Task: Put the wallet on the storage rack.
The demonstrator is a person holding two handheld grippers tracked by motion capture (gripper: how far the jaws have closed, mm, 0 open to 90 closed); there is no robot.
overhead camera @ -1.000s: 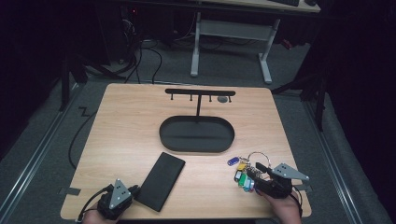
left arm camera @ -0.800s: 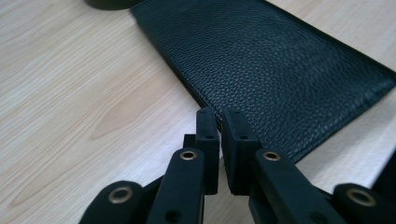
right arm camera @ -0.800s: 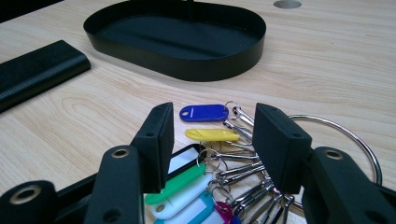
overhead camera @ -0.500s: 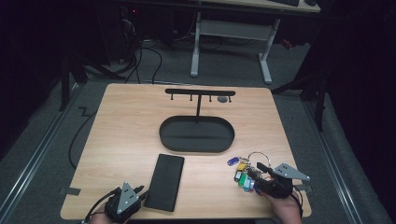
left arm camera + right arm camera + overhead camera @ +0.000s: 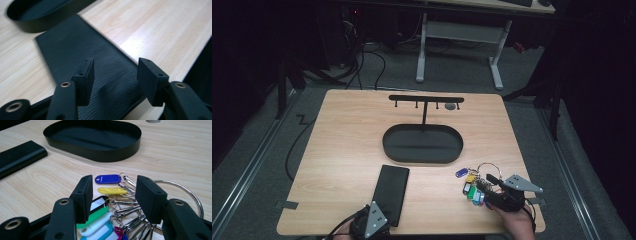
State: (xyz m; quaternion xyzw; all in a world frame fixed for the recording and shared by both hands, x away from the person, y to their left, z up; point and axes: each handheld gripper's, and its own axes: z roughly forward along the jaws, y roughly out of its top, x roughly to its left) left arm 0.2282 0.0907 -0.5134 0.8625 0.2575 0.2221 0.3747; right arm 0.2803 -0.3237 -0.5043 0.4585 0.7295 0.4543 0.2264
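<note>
A: How was the left gripper (image 5: 113, 75) set?

B: Its jaws had just been opening and were spread apart. Nothing was clamped. The black case (image 5: 82, 52) lay flat on the table (image 5: 347, 135) beneath them, its near end under the gap. In the high view, the left gripper (image 5: 377, 212) was seen at the table's near edge, over the near end of the case (image 5: 391, 192).

A: And the right gripper (image 5: 113, 197)?

B: The jaws were parted over the keyring (image 5: 125, 202). The coloured tags (image 5: 107, 179) and clips lay on the table between and ahead of the jaws; no pad was seen pressed on them. In the high view, the right gripper (image 5: 484, 192) was located near the right front corner, with the keyring (image 5: 472, 182) just beside it.

A: What else was noted?

B: A black oval tray (image 5: 422, 144) was positioned at mid-table, well apart from both grippers. A hook rack (image 5: 426, 99) stood behind it.
</note>
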